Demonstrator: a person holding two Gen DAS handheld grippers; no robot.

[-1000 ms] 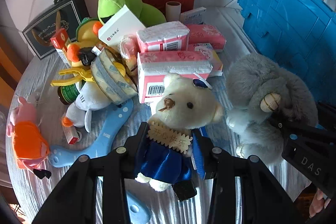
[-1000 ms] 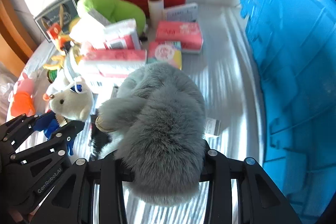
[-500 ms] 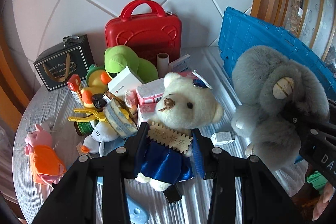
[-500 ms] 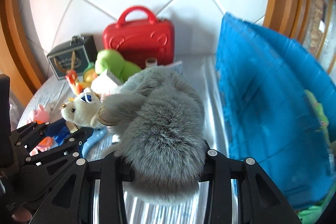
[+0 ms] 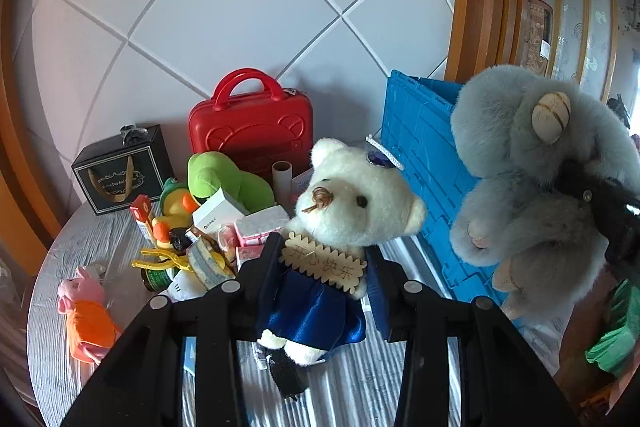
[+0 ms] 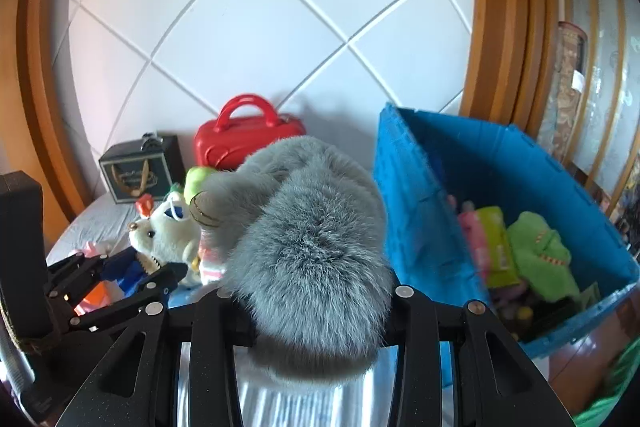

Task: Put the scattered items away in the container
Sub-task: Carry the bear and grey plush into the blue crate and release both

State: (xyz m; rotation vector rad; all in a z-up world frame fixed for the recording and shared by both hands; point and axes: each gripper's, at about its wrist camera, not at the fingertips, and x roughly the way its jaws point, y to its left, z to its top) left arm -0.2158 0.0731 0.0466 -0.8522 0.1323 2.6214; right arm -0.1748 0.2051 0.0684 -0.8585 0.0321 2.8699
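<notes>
My left gripper [image 5: 320, 267] is shut on a white teddy bear [image 5: 352, 203] in a blue dress and holds it high above the table. It also shows at the left of the right wrist view [image 6: 164, 231]. My right gripper [image 6: 316, 291] is shut on a grey furry plush [image 6: 308, 239], also lifted; the plush shows at the right of the left wrist view [image 5: 532, 167]. The blue crate [image 6: 412, 211] stands open to the right and holds a green plush [image 6: 540, 251] and other items.
On the round table [image 5: 100, 239] lie a pink pig toy [image 5: 86, 311], a duck, yellow tongs, boxes, tissue packs and a green plush [image 5: 224, 179]. A red case [image 5: 252, 131] and a black box [image 5: 120, 167] stand by the tiled wall.
Both grippers have risen well above the table with their plush toys. The right gripper has come closer to the blue crate, whose inside now shows.
</notes>
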